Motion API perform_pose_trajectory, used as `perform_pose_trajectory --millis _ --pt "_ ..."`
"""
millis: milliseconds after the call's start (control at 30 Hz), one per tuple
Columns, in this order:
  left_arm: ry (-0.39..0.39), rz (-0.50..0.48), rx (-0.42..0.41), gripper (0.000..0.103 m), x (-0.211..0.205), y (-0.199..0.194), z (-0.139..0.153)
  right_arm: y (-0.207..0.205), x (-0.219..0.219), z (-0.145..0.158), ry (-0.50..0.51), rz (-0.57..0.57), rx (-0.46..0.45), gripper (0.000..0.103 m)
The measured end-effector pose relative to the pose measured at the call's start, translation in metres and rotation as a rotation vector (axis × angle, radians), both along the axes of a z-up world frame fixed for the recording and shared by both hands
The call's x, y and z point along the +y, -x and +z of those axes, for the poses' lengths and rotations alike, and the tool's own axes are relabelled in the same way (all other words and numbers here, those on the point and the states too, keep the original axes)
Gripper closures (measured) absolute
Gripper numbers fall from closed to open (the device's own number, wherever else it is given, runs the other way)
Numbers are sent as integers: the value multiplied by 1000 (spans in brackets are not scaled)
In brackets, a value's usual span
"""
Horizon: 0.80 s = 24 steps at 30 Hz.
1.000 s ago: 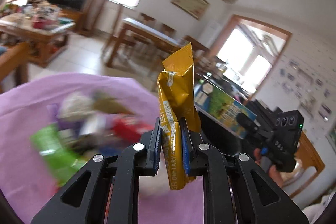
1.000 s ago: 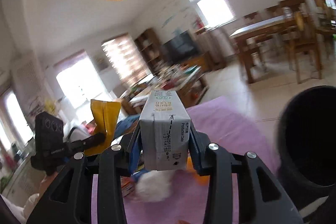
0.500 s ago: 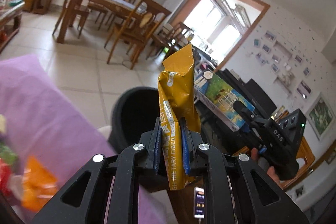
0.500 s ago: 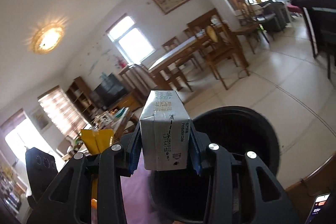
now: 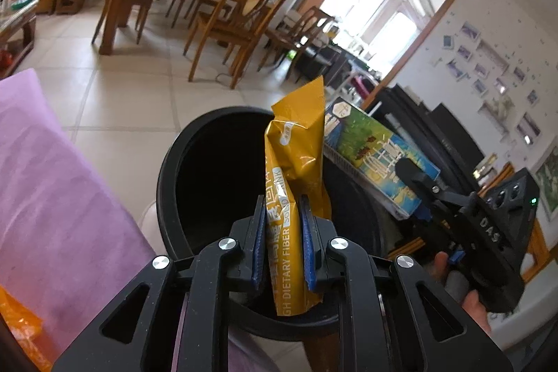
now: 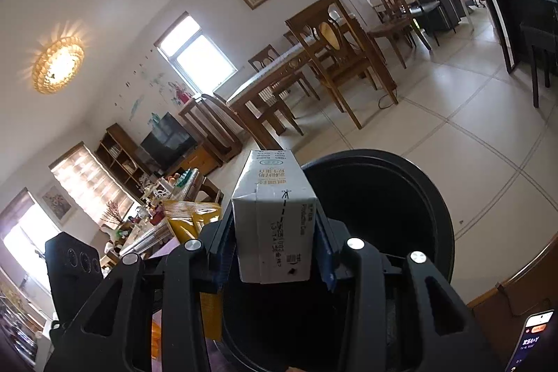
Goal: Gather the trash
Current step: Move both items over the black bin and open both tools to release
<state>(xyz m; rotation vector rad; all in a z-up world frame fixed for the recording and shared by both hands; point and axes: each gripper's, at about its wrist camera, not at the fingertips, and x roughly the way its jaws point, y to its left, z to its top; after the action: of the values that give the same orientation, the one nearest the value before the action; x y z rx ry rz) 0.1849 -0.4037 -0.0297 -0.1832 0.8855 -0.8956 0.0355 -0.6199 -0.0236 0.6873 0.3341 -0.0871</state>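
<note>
My left gripper (image 5: 281, 244) is shut on a yellow fibre-drink wrapper (image 5: 294, 176), held upright over the open mouth of a black round trash bin (image 5: 209, 169). My right gripper (image 6: 273, 244) is shut on a white drink carton (image 6: 275, 218), held over the same bin (image 6: 390, 197). In the left wrist view the right gripper (image 5: 488, 225) holds the carton (image 5: 369, 149) at the bin's right side. In the right wrist view the wrapper (image 6: 193, 220) shows to the left of the carton.
A purple cloth (image 5: 52, 197) covers the table on the left, with an orange wrapper (image 5: 17, 319) at its near edge. A wooden dining table and chairs (image 5: 195, 6) stand on the tiled floor beyond. A phone (image 6: 533, 333) lies at lower right.
Both grippers have swung away from the trash on the purple cloth and now hold the wrapper and the carton over the black bin, which has come close beneath them.
</note>
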Motion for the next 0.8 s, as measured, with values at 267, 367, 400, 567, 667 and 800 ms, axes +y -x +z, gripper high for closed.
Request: perform_pose_trajectory --millis 267,367,400,567,667,800 --pt "-23 26 -36 26 22 15 7 9 -2 5 -9 -13 1 25" --pt "-1 42 -23 25 49 28 15 12 5 13 20 -8 -7 25" --pt "7 47 -26 24 58 33 19 13 10 16 30 -1 -12 25" --pt "44 92 -82 23 129 74 47 10 41 30 100 69 -24 23" --pt "50 171 -130 19 195 95 61 5 79 37 147 157 -20 23" --pt "9 346 -187 17 297 120 71 -7 148 41 233 336 -5 15"
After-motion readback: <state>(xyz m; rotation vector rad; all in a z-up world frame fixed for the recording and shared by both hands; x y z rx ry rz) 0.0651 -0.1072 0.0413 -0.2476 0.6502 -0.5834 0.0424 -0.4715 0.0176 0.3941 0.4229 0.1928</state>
